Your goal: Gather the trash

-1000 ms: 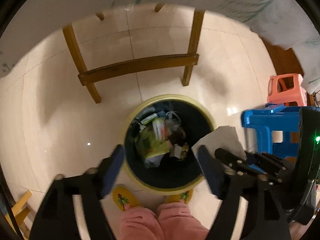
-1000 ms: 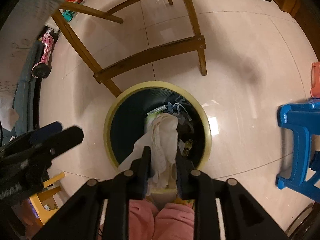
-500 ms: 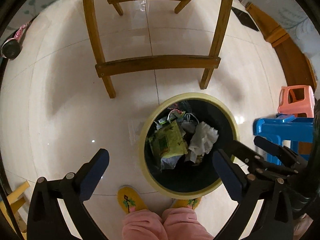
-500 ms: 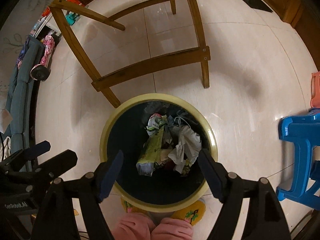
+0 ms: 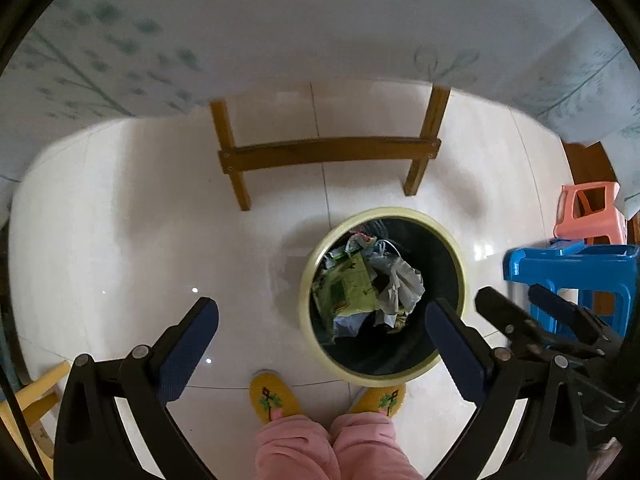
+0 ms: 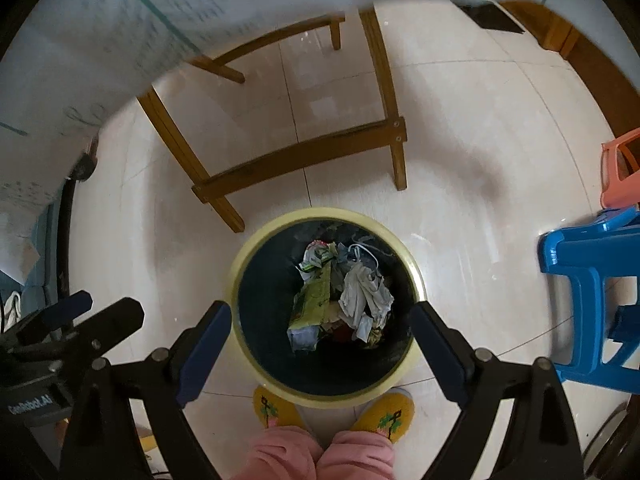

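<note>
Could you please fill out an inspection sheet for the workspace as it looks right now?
Surface: pale tiled floor, glossy, no loose litter seen on it.
Job's things: round bin with yellowish rim; inside lie crumpled white paper and a green wrapper.
Clutter: blue stool and pink stool to one side.
Grippers: left gripper open, nothing between its fingers; right gripper opening above the bin, nothing held.
Cables: nothing seen for certain.
Surroundings: wooden table legs, patterned cloth hanging above; person's yellow slippers by the bin.
</note>
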`<state>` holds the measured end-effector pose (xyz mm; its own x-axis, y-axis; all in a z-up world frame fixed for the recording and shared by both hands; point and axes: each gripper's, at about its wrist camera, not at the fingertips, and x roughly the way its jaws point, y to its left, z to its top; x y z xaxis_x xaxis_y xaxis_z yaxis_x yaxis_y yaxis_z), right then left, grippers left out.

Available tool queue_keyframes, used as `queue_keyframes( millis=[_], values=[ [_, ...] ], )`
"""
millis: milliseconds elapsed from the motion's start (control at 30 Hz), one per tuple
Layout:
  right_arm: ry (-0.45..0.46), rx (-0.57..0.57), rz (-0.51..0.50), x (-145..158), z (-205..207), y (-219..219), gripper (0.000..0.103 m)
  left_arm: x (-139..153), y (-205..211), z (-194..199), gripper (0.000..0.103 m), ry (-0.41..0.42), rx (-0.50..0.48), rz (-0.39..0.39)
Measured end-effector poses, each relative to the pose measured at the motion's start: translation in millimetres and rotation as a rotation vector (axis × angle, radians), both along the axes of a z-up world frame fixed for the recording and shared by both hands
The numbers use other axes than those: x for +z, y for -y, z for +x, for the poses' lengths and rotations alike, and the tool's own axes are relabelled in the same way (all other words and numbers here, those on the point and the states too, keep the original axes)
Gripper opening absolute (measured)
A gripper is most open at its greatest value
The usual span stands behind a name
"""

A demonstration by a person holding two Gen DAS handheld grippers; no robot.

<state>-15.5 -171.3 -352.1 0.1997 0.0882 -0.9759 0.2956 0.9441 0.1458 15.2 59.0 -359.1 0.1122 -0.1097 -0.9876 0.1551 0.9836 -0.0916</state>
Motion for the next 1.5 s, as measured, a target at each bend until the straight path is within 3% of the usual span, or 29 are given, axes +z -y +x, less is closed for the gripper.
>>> queue_keyframes(
  millis=[267, 567, 767, 1000, 1167, 1300, 1500],
  values=[
    [0.045, -0.012, -0.006, 62.2, -3.1, -7.2, 0.091, 62.5, -16.6, -0.6, 0.102, 0.073, 0.035, 0.033],
    [0.147, 0.010, -0.022, 143.8, -6.0, -11.6, 0.091, 159.0, -22.6, 3.2, 0.102, 0.171, 0.072, 0.025],
    [0.192, 0.035, -0.051, 211.8, -1.8, -9.6, 0.091, 222.2, -8.2, -2.3, 0.101, 0.227, 0.038, 0.037],
    [0.281, 0.064, -0.069, 306.6, -3.4, -8.1, 0.091, 319.6, -1.4, -5.6, 0.101, 0.336, 0.063, 0.016],
    [0.353, 0.078, -0.081, 367.6, -2.9, -4.9, 0.091, 357.2, 2.2, -7.9, 0.101, 0.372, 0.091, 0.000],
    [0.399, 0.089, -0.080, 395.8, -5.1, -5.0, 0.091, 382.5, 3.3, -10.9, 0.101, 0.379, 0.120, -0.022],
    [0.443, 0.128, -0.091, 430.3, -8.4, -9.3, 0.091, 417.6, 11.2, -18.9, 0.101, 0.471, 0.133, 0.010]
  ],
)
